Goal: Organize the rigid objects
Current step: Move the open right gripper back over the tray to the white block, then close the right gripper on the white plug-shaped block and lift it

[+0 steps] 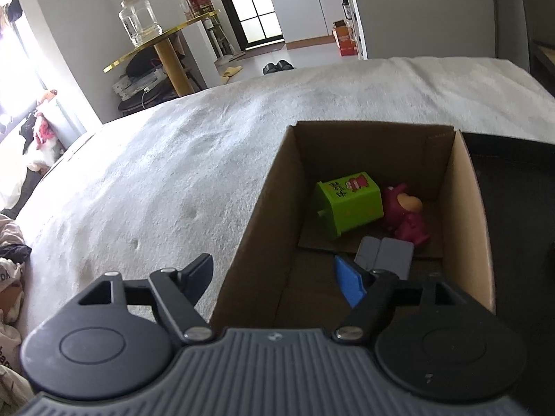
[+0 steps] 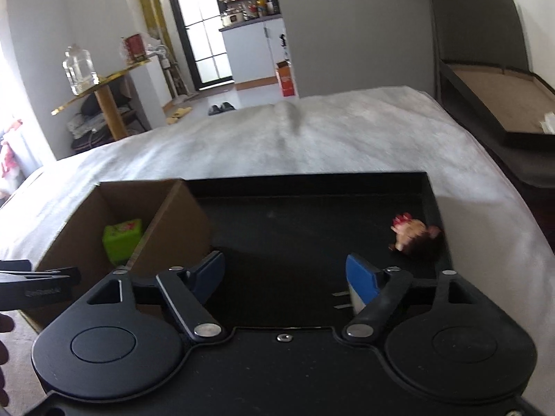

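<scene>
Right now both tools hover empty: left gripper (image 1: 274, 277) with jaws spread wide over the near-left wall of the cardboard box (image 1: 256, 215), right gripper (image 2: 284, 275) with jaws equally wide above the black tray (image 2: 312, 187), gripping nothing. I judge the step in hand is fetching the last loose toy, the small doll figure (image 2: 414, 235) lying on its side against the tray's right wall. To do it well I'd swing the right tool rightward and forward, come down with one finger on each side of the body, not the hair, close gently since it's small and lumpy, then lift clear of the tray rim before crossing to the box. A white plug with two prongs (image 2: 350, 300) sits just under the right finger, so I'd avoid clipping it. Count: in the box, one green block (image 1: 348, 204), one magenta figure (image 1: 407, 215), one grey hinged piece (image 1: 385, 253); in the tray, one doll, one plug. Everything rests on the bed (image 1: 173, 173).
</scene>
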Demonstrator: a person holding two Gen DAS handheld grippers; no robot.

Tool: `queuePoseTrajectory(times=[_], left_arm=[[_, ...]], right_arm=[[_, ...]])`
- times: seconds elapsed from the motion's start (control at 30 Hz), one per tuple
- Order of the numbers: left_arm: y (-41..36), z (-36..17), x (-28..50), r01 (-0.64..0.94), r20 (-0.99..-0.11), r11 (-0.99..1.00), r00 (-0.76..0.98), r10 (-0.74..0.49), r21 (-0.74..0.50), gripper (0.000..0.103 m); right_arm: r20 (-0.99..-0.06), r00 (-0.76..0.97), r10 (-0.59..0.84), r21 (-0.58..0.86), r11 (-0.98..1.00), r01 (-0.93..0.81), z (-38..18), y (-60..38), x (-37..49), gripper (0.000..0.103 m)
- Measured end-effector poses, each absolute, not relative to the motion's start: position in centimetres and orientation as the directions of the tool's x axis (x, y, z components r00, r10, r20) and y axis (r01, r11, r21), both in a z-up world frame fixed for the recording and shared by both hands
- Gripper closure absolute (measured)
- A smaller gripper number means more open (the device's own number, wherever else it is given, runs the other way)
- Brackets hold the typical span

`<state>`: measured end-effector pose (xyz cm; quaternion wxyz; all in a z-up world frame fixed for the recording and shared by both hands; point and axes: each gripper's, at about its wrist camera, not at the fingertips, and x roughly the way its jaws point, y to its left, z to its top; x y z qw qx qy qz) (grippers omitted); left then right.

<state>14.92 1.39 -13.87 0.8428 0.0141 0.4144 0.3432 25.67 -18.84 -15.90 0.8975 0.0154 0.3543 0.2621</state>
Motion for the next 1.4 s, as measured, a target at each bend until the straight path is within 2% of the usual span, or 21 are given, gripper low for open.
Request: queuePoseTrajectory(times=[0.27,0.33,0.9,0.93,1.0,1.03,1.07,1.4], left_arm=[[0.5,-14.1,15.8,-0.55,-0.685,0.759,0.403,0.607,0.349,0.027],[0.2,-14.2,16.1,-0.543,-0.682,0.758,0.401,0.612,0.361,0.026],[-1.1,-14.0,16.6,-0.535,-0.649,0.72,0.364,0.668,0.441,0.024],[-1.1,-14.0,16.6,-0.536,-0.648,0.72,0.365,0.669,0.441,0.024],[-1.0,-14.0,16.5,-0.541,-0.647,0.717,0.363,0.671,0.44,0.024],[-0.9,-14.0,16.5,-0.544,-0.648,0.716,0.361,0.671,0.438,0.024],[-0.9,-14.0,16.4,-0.547,-0.649,0.715,0.36,0.67,0.434,0.024],[0.0,-13.9,15.8,-0.563,-0.664,0.727,0.374,0.648,0.392,0.024]], right_arm=[[-0.664,0.612,0.429,0.223,0.895,-0.386,-18.0,-20.0,27.5,0.002],[-0.669,0.615,0.417,0.208,0.9,-0.384,-18.4,-20.1,27.7,0.0],[-0.713,0.606,0.353,0.118,0.912,-0.393,-21.6,-19.6,29.2,0.0],[-0.715,0.603,0.354,0.118,0.911,-0.395,-21.7,-19.6,29.3,0.001],[-0.721,0.59,0.364,0.122,0.905,-0.408,-21.9,-19.6,29.2,0.016],[-0.72,0.6,0.348,0.096,0.907,-0.41,-21.8,-19.5,29.1,0.033],[-0.718,0.61,0.335,0.071,0.907,-0.415,-21.6,-19.4,28.9,0.042],[-0.705,0.593,0.388,0.139,0.896,-0.422,-19.9,-20.0,27.8,0.043]])
